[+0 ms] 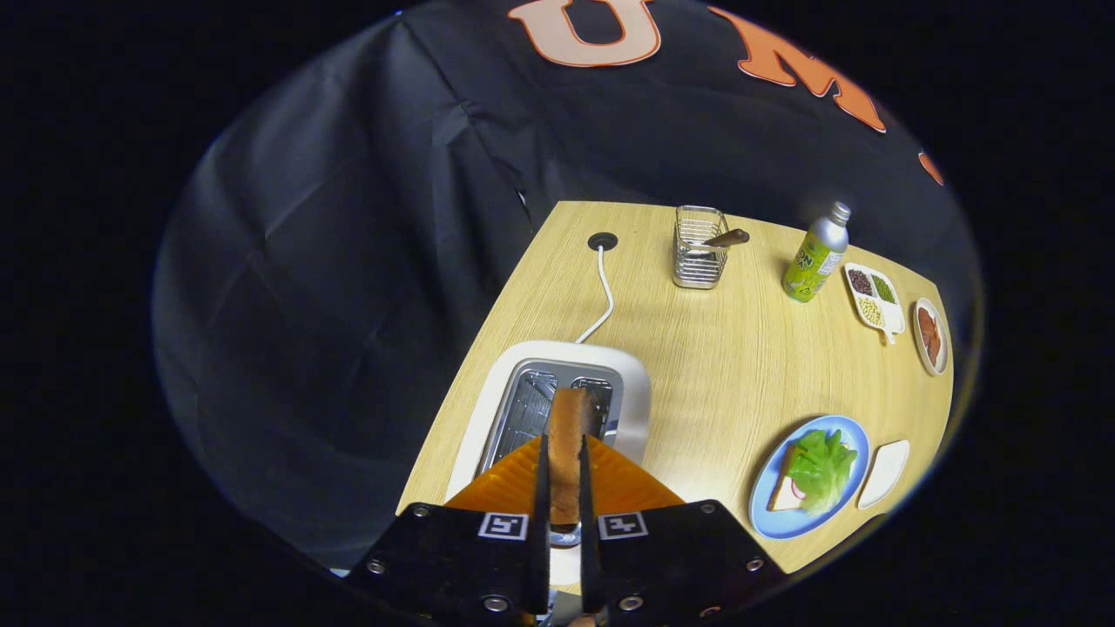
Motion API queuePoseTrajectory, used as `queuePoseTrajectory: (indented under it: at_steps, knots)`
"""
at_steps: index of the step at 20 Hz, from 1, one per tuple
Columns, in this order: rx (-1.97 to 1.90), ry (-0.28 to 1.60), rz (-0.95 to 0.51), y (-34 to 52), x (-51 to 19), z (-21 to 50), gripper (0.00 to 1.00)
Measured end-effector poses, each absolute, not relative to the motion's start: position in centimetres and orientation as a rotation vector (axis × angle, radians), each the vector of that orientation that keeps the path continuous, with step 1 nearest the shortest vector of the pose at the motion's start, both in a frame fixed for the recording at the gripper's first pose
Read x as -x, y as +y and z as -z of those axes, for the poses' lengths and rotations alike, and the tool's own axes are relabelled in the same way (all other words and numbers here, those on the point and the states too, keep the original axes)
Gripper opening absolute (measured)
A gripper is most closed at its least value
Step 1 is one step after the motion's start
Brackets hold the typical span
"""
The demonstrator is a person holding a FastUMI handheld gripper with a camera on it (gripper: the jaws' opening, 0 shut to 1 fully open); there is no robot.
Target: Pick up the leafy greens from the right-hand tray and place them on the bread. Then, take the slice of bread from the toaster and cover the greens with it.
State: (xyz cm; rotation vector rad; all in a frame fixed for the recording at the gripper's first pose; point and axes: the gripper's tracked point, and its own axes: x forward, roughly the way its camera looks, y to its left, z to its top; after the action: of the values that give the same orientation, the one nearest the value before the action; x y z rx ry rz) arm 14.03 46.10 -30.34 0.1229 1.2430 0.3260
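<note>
My gripper (564, 453) is shut on a slice of bread (569, 435), held edge-on between both fingers and lifted above the white toaster (636, 383). The toaster's slots (531, 402) lie just beyond and below the fingers. To the right, near the table's front edge, a blue plate (849, 435) carries a bread slice (784, 495) with leafy greens (821, 466) lying on top of it. A small white tray (884, 473) sits just right of the plate.
The toaster's white cable (604, 296) runs to a grommet (602, 241) at the table's back. A wire basket (699, 248) with a brown-handled tool, a green bottle (815, 261), a divided dish of beans (874, 298) and a small dish of red food (930, 335) stand farther back right.
</note>
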Motion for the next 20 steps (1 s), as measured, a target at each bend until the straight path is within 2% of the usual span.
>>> queuePoseTrajectory:
  at_steps: [5, 13, 20]
  knots:
    - [-0.190, 1.210, -0.381, 45.8, -14.2, 28.1, 0.09]
    - [-0.383, 1.056, -0.467, 43.1, -15.2, 21.0, 0.09]
    - [-0.450, 0.980, -0.520, 37.9, -13.6, 18.9, 0.09]
